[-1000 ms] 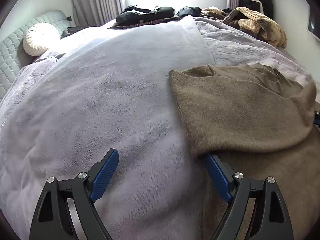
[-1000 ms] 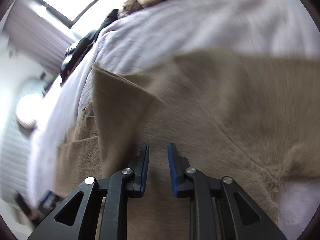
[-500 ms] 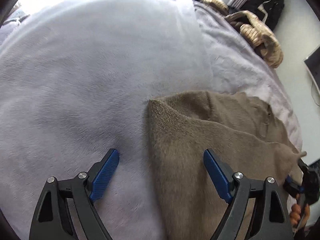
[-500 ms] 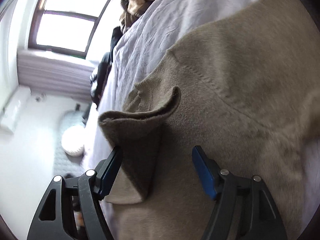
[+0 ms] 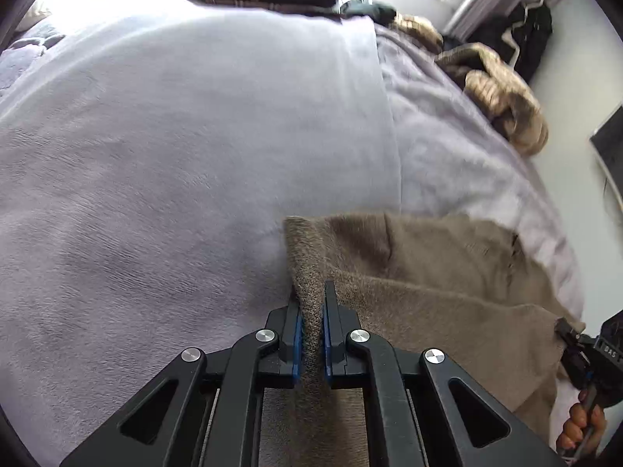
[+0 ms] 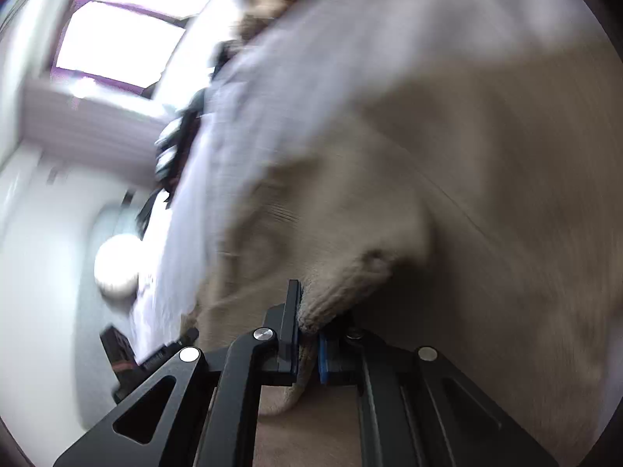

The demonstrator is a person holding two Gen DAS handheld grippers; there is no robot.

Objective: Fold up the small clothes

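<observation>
Lavender blanket (image 5: pixel 187 163) spread over bed, brown sweater (image 5: pixel 440 295) laid on it at right, folded edge pinched by left claw (image 5: pixel 311 303), another fold clamped in right claw (image 6: pixel 307 334), right view blurred.

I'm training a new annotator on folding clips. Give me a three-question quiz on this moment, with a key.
1. True or false: the left gripper is shut on an edge of the brown sweater.
2. What does the sweater lie on? A) a wooden floor B) a lilac blanket C) a glass table
3. Fill in: in the right wrist view, the right gripper has its jaws closed on a fold of the ____.

Key: 1 true; 2 B; 3 sweater.
</observation>
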